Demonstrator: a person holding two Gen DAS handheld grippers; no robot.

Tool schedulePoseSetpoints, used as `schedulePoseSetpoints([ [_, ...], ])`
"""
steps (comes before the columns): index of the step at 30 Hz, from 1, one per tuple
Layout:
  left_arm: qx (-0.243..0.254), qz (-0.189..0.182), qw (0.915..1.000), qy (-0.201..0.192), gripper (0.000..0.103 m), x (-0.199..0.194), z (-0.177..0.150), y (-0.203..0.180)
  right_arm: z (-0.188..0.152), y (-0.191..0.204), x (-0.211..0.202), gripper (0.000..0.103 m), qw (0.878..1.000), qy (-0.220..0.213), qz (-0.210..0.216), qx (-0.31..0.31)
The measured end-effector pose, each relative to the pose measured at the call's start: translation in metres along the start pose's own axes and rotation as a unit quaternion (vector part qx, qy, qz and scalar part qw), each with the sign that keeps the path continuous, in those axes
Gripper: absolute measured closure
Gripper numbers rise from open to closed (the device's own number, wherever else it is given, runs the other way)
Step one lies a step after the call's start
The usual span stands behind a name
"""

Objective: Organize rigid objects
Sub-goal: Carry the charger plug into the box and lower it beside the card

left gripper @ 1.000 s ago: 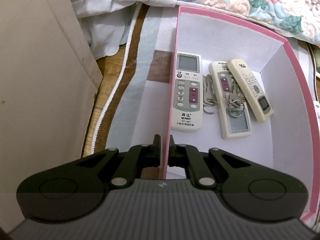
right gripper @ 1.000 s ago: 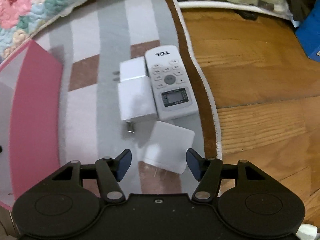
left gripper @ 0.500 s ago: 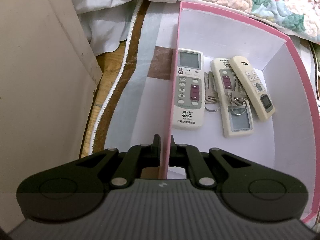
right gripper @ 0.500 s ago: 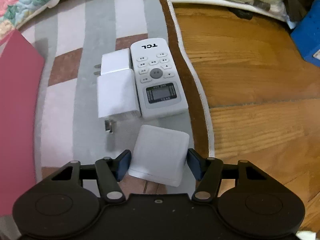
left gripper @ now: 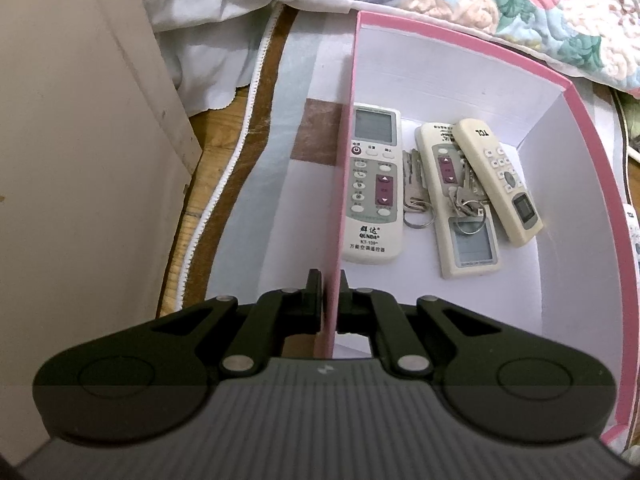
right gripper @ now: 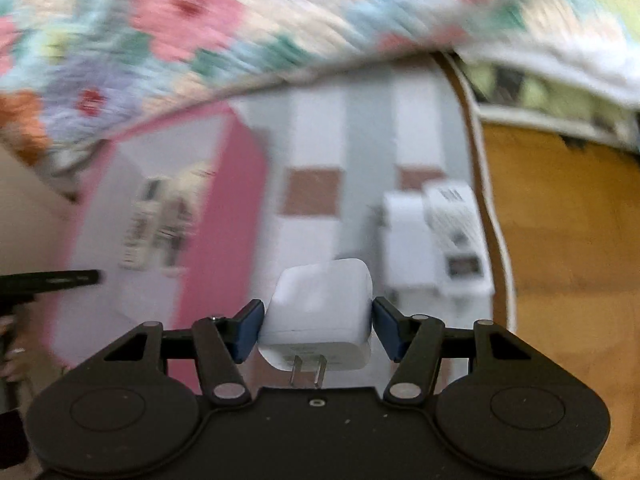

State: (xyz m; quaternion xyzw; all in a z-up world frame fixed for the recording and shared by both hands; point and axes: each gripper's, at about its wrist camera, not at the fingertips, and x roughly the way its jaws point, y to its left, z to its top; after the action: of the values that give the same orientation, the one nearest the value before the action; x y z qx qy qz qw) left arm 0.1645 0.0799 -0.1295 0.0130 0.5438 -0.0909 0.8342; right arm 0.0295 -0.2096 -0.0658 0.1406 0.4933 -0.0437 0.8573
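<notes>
Left wrist view: the left gripper is closed almost fully on the near part of the left wall of the pink box, one finger outside the wall and one inside. The box is white inside and stands on a striped rug. On its floor lie three remotes. The QUNDA remote lies along the left wall. A cream remote lies in the middle, and a TCL remote lies at the right, leaning over the cream one. Between the QUNDA remote and the cream one is a bunch of keys, and a second key ring rests on top of the cream remote. A flowered quilt hangs just beyond the far wall of the box. At the left a beige panel stands close to the rug.

In the right wrist view the picture is blurred outside the tool. The right gripper is closed on a white charger block, its blue pads pressing the two sides. The block is off the rug, with its two metal prongs pointing back to the camera. Beyond it, at the right on the rug, a white adapter lies just beside a white remote, near the rug's edge and the wooden floor. The pink box is at the left.
</notes>
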Motion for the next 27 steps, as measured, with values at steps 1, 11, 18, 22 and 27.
schedulePoseSetpoints([
  [1,0.0,0.0,1.0,0.0,0.098,0.0,0.0,0.0,0.002,0.009,-0.007,0.038,1.0,-0.009,0.01,-0.014],
  [11,-0.005,-0.001,1.0,-0.002,0.098,0.001,-0.001,0.0,-0.005,0.134,0.009,0.038,0.96,-0.018,0.102,-0.261],
  [18,-0.005,-0.003,1.0,-0.001,0.098,0.001,-0.001,0.001,0.009,0.162,0.086,0.039,0.94,0.099,0.133,-0.299],
  [22,-0.012,-0.012,0.9999,0.001,0.098,0.002,-0.001,0.005,0.023,0.166,0.12,0.039,0.926,0.179,0.171,-0.284],
  [27,-0.014,-0.016,0.9998,0.002,0.097,0.002,-0.001,0.007,0.013,0.18,0.142,0.042,0.913,0.211,0.214,-0.278],
])
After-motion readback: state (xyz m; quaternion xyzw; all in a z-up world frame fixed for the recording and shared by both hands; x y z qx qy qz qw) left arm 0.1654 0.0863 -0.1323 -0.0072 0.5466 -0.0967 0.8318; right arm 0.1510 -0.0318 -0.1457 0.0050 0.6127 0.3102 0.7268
